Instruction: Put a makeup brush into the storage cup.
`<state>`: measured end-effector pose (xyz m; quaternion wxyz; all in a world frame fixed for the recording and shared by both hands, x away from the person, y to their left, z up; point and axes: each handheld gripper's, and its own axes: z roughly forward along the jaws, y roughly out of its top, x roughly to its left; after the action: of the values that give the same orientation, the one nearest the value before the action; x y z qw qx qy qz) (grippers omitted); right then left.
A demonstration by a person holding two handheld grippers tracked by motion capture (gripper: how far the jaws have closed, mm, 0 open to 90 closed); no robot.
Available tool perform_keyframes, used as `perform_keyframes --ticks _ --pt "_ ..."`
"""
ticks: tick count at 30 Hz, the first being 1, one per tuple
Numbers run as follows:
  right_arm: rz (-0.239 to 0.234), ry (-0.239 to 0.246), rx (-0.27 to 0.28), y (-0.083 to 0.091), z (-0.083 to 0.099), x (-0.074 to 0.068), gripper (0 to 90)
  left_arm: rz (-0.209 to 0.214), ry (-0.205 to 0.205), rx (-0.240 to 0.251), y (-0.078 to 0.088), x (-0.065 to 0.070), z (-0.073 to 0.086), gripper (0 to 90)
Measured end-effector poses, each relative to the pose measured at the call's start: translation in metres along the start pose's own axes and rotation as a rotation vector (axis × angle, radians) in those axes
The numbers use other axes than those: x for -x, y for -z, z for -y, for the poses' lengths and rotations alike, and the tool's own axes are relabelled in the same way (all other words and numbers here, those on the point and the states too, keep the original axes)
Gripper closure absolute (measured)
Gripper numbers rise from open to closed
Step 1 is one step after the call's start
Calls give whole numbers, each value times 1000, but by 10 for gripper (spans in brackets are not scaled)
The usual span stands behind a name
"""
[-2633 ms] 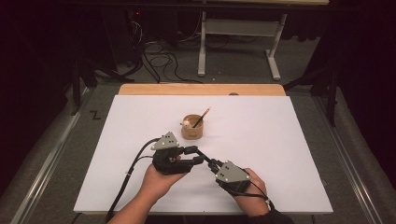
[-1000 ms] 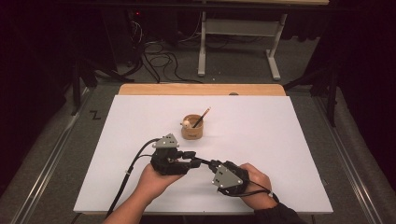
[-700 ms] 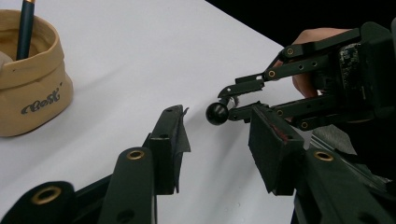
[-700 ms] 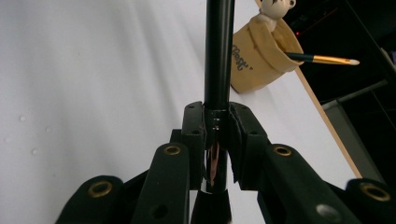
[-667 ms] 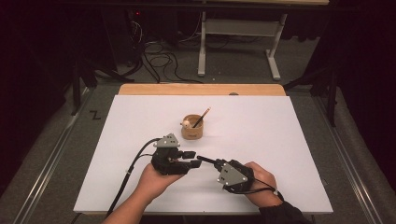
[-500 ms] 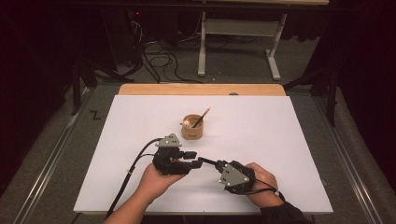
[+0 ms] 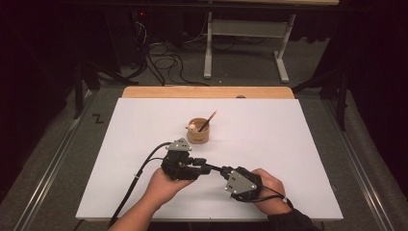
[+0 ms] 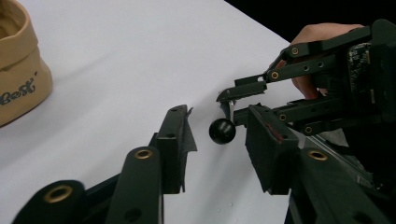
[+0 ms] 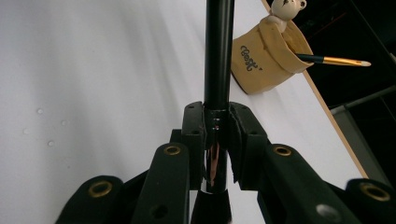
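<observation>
While the big white counter point(image 7: 288, 144) lies flat under everything, a tan pen cup point(image 7: 197, 132) stands near its middle with a little bear on the rim and a pencil point(image 7: 208, 121) leaning out of it. Closer to the person, both hands meet, well apart from the cup. The left gripper point(image 7: 204, 166) lies low over the counter. Its jaws are apart and have just been closing a little, and the round black end of a pen point(image 8: 222, 131) sits between them without touching either jaw. The right gripper point(image 9: 216, 133) faces the left one. Its jaws are squeezed tight on the black pen, which sticks out straight ahead of them toward the left gripper.
</observation>
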<state>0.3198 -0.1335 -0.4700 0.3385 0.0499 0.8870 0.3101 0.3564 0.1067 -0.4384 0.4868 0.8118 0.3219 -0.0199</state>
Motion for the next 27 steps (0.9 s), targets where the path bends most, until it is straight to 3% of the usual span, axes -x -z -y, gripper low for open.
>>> perform_keyframes --ticks 8,15,27 --pt "-1 17 11 -1 -3 -2 787 21 -7 2 -1 1 0 762" --pt "3 19 7 -2 -2 -3 787 45 -2 -8 -2 1 -1 789" --pt "21 23 6 -2 -3 -3 780 20 -28 2 -2 5 -1 796"
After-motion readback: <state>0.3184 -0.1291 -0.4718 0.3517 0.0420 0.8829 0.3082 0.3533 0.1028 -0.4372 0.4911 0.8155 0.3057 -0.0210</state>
